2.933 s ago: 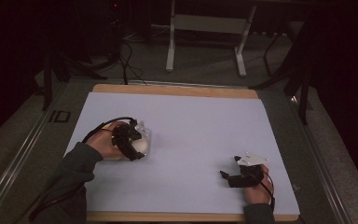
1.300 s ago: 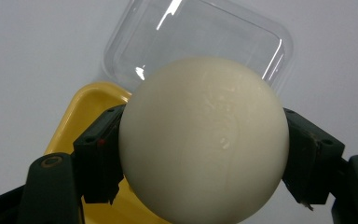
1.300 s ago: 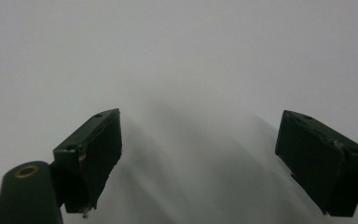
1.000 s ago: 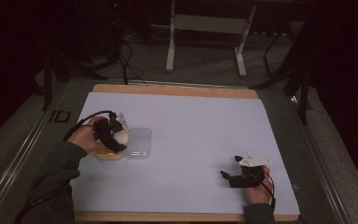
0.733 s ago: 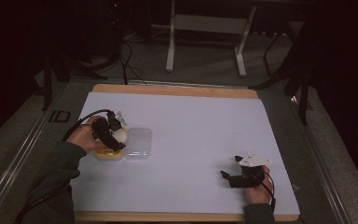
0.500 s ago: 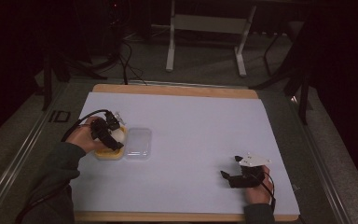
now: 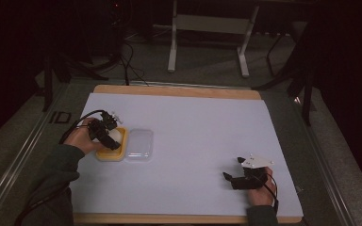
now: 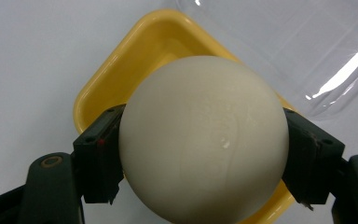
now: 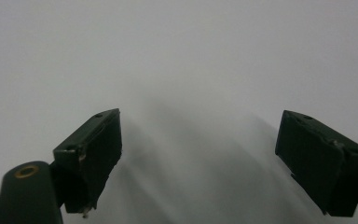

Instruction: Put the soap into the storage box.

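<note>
A cream-white ball (image 8: 203, 140) sits between the black jaws of my left gripper (image 8: 205, 154), both pads pressing its sides. Right under it lies a shallow yellow tray (image 8: 121, 79). In the high view the left gripper (image 7: 107, 134) hangs over the yellow tray (image 7: 104, 154) at the left of the table, with the white ball (image 7: 115, 135) partly showing beneath it. A clear plastic lid (image 7: 139, 145) lies flat beside the tray on its right, and its glossy edge (image 8: 307, 56) shows behind the tray. My right gripper (image 9: 200, 154) stands wide open over bare white surface, at the front right (image 7: 233, 169).
The white sheet (image 7: 202, 127) covers a wooden-edged table (image 7: 179, 90). A metal stand (image 7: 207, 23) and cables lie on the dark floor beyond the far edge. Both forearms enter from the near edge.
The left gripper, earlier farther right over the clear lid, moved left to the yellow tray with the ball. Over the last second it barely shifted. The right gripper has stayed put.
</note>
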`<state>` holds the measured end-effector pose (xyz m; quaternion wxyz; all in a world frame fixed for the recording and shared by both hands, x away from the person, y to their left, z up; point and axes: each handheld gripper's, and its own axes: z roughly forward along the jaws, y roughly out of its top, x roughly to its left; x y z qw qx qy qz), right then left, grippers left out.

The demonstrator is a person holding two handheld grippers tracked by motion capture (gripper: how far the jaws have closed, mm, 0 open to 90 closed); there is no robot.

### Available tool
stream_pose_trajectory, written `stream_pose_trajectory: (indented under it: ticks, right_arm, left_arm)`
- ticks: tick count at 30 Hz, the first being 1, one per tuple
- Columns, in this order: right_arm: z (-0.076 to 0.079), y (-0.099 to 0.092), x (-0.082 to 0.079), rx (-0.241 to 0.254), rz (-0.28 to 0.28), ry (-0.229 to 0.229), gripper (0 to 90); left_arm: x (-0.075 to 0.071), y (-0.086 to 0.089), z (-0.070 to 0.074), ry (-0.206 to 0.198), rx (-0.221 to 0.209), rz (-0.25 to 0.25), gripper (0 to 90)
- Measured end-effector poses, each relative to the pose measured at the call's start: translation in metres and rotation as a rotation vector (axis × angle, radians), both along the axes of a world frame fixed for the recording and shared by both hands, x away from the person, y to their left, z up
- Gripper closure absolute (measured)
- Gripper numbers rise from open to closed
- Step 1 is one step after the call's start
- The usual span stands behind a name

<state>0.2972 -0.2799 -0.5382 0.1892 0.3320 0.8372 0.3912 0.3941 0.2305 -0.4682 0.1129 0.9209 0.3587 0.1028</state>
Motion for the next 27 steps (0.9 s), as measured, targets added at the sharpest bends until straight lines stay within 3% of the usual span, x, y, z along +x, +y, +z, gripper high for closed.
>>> stream_pose_trajectory:
  ticks: [13, 20, 23, 27]
  right_arm:
    - [0.000, 0.000, 0.000, 0.000, 0.000, 0.000, 14.3]
    - [0.000, 0.000, 0.000, -0.001, -0.001, -0.001, 14.3]
    - [0.000, 0.000, 0.000, -0.002, 0.000, -0.001, 14.3]
    - [0.000, 0.000, 0.000, -0.004, 0.001, -0.001, 14.3]
  left_arm:
    - [0.002, -0.002, -0.009, 0.014, 0.011, -0.021, 25.5]
    - [0.004, 0.000, -0.019, 0.036, 0.015, -0.028, 25.5]
    - [0.004, 0.003, -0.026, 0.057, -0.004, -0.043, 25.3]
    - [0.003, 0.007, -0.030, 0.047, -0.021, -0.049, 15.4]
